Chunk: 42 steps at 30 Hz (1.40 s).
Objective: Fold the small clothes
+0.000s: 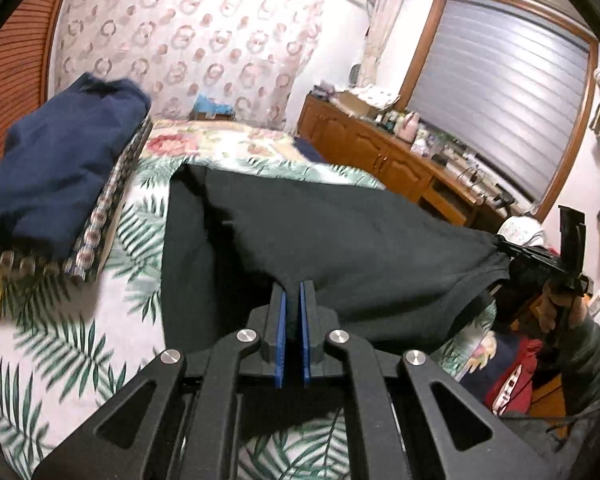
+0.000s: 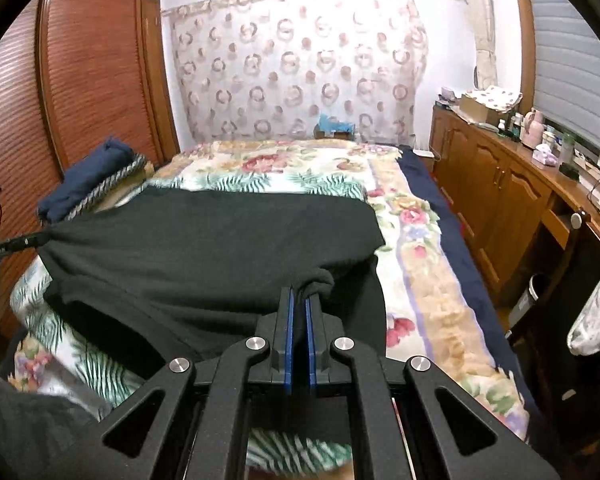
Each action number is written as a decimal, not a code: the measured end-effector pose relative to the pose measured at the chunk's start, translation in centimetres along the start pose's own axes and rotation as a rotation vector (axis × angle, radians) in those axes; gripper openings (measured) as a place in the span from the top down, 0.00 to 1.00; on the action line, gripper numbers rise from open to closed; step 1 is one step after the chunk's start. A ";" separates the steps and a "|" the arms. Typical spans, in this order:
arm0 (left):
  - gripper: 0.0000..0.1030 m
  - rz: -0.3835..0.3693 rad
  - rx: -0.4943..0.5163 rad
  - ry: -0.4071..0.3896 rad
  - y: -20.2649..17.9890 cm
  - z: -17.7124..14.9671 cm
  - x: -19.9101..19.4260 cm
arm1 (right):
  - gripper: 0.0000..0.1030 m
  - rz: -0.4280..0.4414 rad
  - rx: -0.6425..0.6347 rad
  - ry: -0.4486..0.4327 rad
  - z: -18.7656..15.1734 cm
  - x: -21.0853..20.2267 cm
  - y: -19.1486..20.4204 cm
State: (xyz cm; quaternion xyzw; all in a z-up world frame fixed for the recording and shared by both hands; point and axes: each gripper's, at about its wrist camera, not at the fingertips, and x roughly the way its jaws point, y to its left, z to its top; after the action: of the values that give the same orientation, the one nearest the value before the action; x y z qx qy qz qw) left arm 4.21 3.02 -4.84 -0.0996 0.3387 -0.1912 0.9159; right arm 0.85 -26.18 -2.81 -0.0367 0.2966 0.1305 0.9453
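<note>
Gripping the near edge of a dark garment (image 1: 340, 236), my left tool (image 1: 293, 292) has its blue pads closed tight on a pinch of the cloth. My right tool (image 2: 299, 294) is clamped the same way on a bunched fold of that garment (image 2: 204, 240), so the fabric stretches between the two and hangs lifted at its near side, while its far part lies on the bed (image 2: 412, 240). Both tools point forward and slope downward toward the mattress. In the left wrist view, my right hand (image 1: 560, 308) shows at the right edge, wrapped around the handle of the other tool, with a dark sleeve (image 1: 588, 360) behind it.

Beyond the garment, on the left side of the bed, sits one stack of folded clothes (image 1: 60, 172): a navy piece on top and a checked piece beneath it. A leaf and flower patterned cover (image 1: 72, 344) lies under everything. Further out, a wooden desk (image 2: 512, 184) runs along the right wall, crowded with small bottles and boxes that I cannot count. A cardboard box (image 2: 480, 108) stands on its far end; what it holds is hidden. Two tools, one dark garment, one stack.
</note>
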 end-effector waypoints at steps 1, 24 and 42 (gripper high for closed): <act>0.93 0.013 0.004 0.014 0.1 -0.4 0.4 | 0.95 0.009 0.003 0.024 -0.5 0.6 0.0; 0.22 0.204 -0.027 0.102 3.8 -1.7 2.9 | 0.57 -0.045 -0.001 0.033 -2.4 2.3 2.2; 0.20 0.286 -0.008 0.147 4.0 -2.8 5.2 | 0.47 0.107 -0.123 0.044 -3.3 9.4 10.7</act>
State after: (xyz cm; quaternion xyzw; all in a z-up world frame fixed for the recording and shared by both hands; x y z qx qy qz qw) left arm 7.10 4.37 -11.25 -0.0399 0.4161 -0.0645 0.9062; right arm 3.57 -14.28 -10.79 -0.0817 0.3101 0.1981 0.9262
